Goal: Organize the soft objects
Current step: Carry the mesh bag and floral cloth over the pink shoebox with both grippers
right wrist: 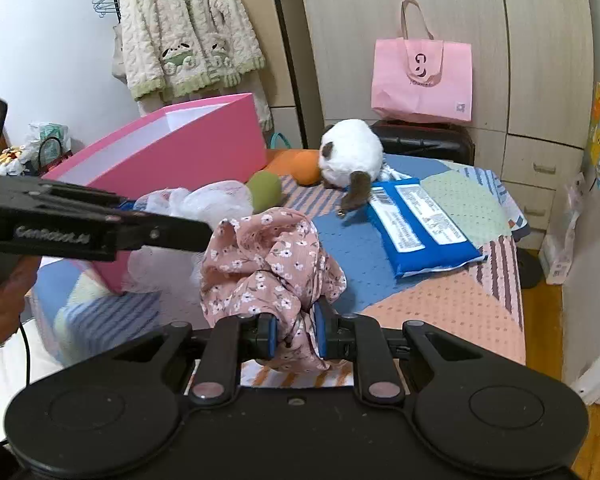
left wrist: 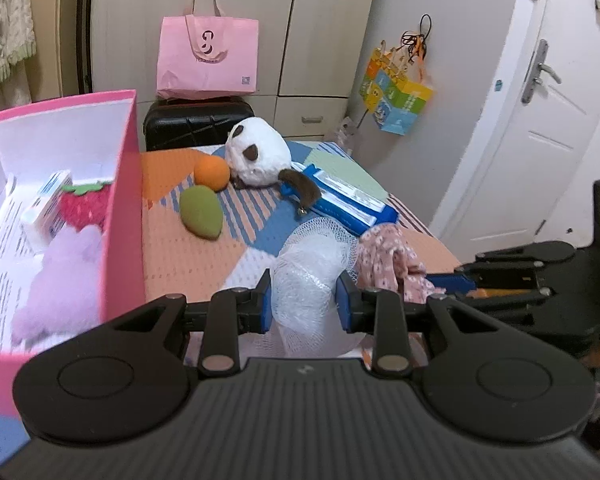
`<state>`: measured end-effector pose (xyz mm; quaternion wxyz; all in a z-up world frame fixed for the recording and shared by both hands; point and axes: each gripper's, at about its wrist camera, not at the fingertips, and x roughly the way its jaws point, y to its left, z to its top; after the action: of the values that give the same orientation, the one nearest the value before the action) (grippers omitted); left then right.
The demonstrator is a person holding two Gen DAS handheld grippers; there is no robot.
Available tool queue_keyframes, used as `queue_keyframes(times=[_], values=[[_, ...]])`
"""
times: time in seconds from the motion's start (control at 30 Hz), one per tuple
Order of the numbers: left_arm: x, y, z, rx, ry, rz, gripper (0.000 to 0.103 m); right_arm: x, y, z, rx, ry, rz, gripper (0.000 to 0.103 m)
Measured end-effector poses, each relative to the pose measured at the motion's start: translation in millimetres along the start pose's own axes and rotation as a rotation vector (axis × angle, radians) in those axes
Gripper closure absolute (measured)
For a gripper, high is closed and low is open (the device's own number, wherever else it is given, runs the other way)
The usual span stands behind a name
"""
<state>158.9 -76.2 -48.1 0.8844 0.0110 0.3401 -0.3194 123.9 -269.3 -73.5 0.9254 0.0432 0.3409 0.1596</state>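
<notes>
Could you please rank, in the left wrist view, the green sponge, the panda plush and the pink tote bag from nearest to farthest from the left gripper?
From the left gripper:
1. Green sponge, on the bedspread beside the pink box.
2. Panda plush, farther back, mid-bed.
3. Pink tote bag, on the black suitcase by the wardrobe.

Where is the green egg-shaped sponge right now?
In the left wrist view the green sponge lies on the patchwork bedspread, left of centre, just in front of the orange ball and right of the pink box.
</notes>
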Motion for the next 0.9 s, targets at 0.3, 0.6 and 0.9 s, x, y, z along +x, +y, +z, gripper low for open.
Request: queue_keyframes(times=[0.3, 0.6, 0.9], values=[[-48.2, 16.4, -18.7, -0.05, 0.059, -0.066, 0.074, -26.8, 33.4, 1.8, -0.025, 0.015, 0.089, 0.082], [-104.0, 32.5, -25.5, -0.028, 0.049, -0.034, 0.074, -45.6, 73.4, 12.4, -0.017, 0.024, 0.184, 0.081], [-153.0, 59.3, -18.6, -0.022, -0.07, 0.036, 0.074, -46.7, 116.9, 42.6, -0.1, -0.005, 0.263, 0.08]])
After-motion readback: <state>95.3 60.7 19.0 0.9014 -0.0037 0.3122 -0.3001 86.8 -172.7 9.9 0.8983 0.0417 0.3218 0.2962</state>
